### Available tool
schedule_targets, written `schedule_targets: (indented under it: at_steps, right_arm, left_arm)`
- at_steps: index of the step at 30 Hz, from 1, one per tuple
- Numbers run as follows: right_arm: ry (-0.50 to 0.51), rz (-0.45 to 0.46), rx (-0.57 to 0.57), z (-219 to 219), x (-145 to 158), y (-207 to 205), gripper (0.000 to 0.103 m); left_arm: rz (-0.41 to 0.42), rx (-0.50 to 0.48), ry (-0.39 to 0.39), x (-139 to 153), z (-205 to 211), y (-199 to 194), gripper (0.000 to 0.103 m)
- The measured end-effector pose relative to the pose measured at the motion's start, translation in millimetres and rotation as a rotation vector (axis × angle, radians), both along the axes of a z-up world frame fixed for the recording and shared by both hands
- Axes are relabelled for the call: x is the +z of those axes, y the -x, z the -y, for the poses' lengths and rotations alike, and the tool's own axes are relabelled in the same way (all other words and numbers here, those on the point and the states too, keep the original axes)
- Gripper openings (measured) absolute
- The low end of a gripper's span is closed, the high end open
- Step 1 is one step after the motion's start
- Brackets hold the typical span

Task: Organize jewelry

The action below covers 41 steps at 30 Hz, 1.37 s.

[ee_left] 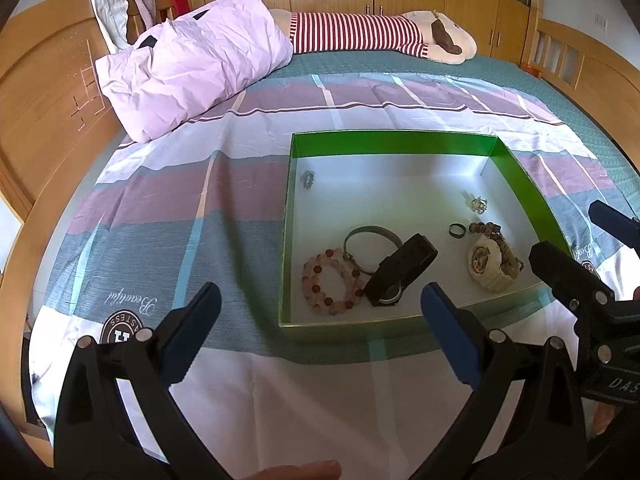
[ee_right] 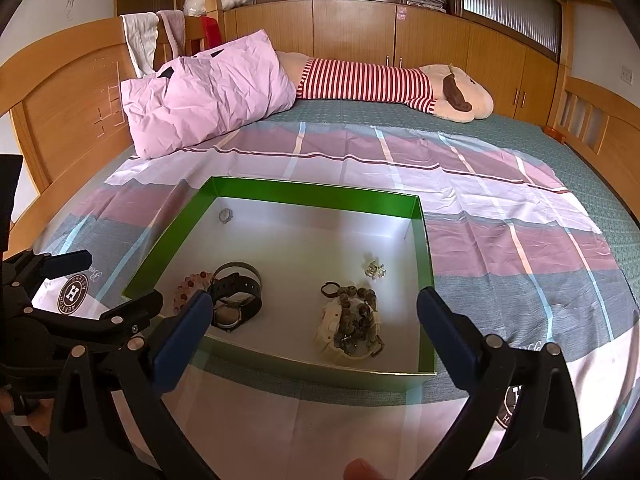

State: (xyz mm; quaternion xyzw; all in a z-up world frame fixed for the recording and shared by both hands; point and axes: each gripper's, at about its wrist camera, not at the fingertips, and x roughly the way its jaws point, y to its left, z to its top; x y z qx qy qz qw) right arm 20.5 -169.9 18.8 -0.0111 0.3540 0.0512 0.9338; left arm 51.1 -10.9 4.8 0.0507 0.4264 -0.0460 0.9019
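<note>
A green-walled box (ee_left: 394, 142) (ee_right: 312, 188) with a white floor lies on the bed. Inside are a black watch (ee_left: 400, 270) (ee_right: 236, 300), a pink bead bracelet (ee_left: 330, 282) (ee_right: 190, 286), a metal bangle (ee_left: 372, 236) (ee_right: 240, 269), a cream watch (ee_left: 490, 266) (ee_right: 344, 334) with a brown bead bracelet (ee_left: 490, 232) (ee_right: 358, 312) on it, a dark ring (ee_left: 456, 230) (ee_right: 329, 289), a small sparkly piece (ee_left: 479, 204) (ee_right: 374, 270) and a silver ring (ee_left: 308, 179) (ee_right: 226, 215). My left gripper (ee_left: 320, 312) is open and empty before the box's near wall. My right gripper (ee_right: 312, 320) is open and empty over the near wall.
The box rests on a checked sheet (ee_left: 180, 216) (ee_right: 500, 216). A pink pillow (ee_left: 192, 60) (ee_right: 204, 96) and a striped plush dog (ee_left: 380, 34) (ee_right: 400, 82) lie at the back. A wooden headboard (ee_left: 44, 92) rises at left. Each gripper shows in the other's view, the right one at the far right (ee_left: 580, 256) and the left one at the far left (ee_right: 84, 280).
</note>
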Motion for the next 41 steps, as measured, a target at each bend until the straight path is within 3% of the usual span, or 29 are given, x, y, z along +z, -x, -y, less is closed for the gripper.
schedule_targets:
  at_steps: [41]
  right_arm:
    - [0.007,0.002,0.003,5.8,-2.6,-1.3,0.102]
  left_arm:
    - [-0.015,-0.014,-0.019,-7.7,2.2,-1.2,0.101]
